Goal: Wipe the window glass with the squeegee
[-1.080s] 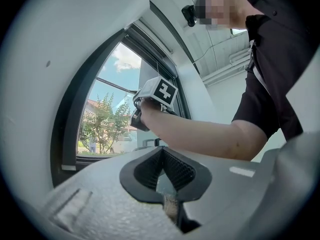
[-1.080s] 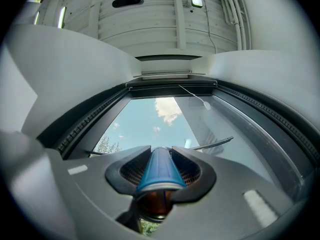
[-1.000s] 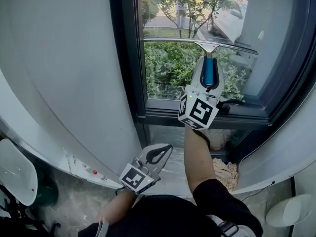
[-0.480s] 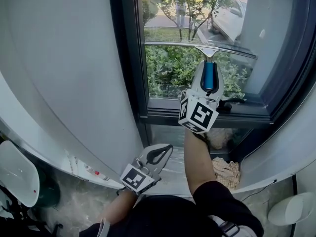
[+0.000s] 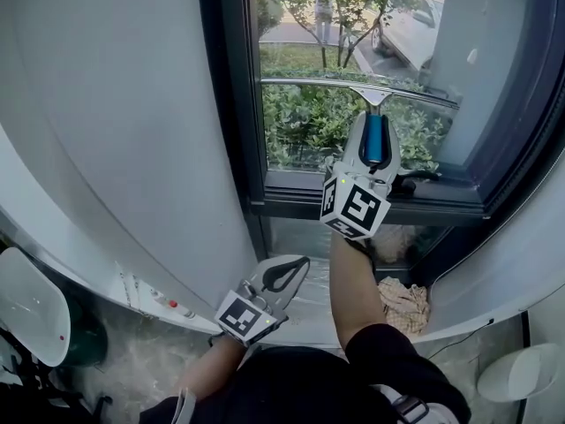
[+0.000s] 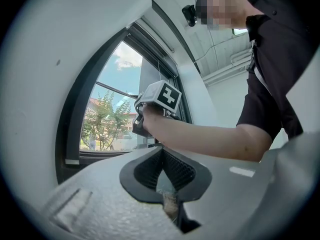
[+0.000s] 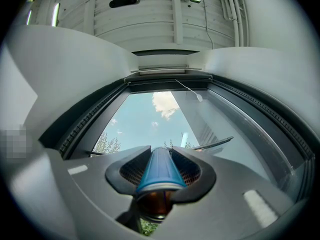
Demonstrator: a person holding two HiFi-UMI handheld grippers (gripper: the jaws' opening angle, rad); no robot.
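Against the window glass (image 5: pixel 305 126), right gripper (image 5: pixel 374 124) clamps the squeegee (image 5: pixel 335 83) while left gripper (image 5: pixel 298 264) hangs closed

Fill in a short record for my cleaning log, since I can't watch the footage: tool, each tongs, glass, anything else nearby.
tool: squeegee, blue handle, blade level against the window glass
right tongs: shut on the squeegee handle, up at the pane
left tongs: shut, empty, held low
outside: shrubs, trees and a parked car seen through the glass
below the window: crumpled cloth
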